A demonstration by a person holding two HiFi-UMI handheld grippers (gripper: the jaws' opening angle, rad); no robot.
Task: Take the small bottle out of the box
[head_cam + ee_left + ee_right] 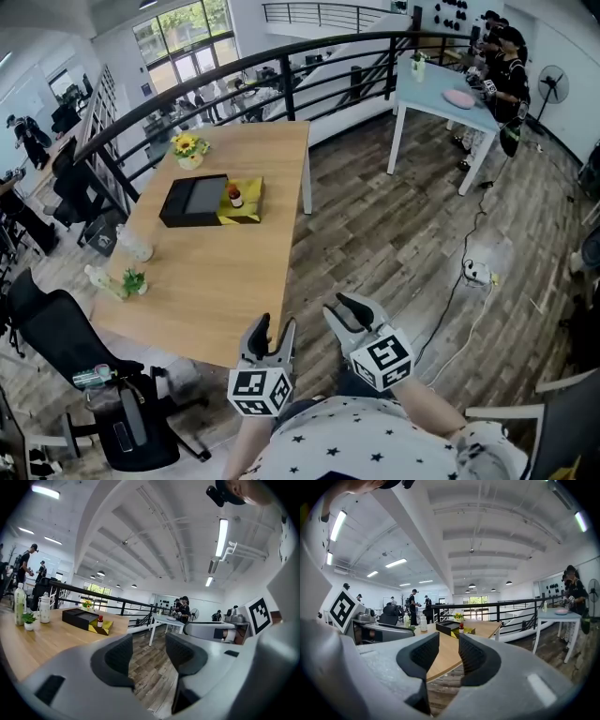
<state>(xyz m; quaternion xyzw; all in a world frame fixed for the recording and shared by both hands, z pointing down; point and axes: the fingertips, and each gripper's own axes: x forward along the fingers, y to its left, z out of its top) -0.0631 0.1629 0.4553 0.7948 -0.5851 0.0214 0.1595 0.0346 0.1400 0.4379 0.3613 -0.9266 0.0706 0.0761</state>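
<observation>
The person is standing at the end of the wooden table [225, 281] farthest from the black box [192, 200], holding the left gripper [270, 328] and the right gripper [349, 311] well short of the box. Both are showing jaws parted with nothing between them. The small bottle [235, 196], red-capped, is standing upright in the yellow tray [248, 204] lying against the box's right side, seemingly the box's opened half. The step in hand is looking like the approach. The right gripper, being on the bottle's side of the box, is probably the better choice. It should be coming in from the box's right with jaws kept wide, closing on the bottle's body below the cap, then lifting straight up so the bottle is not tipping against the box. The left gripper could meanwhile be steadying the box's black half.
</observation>
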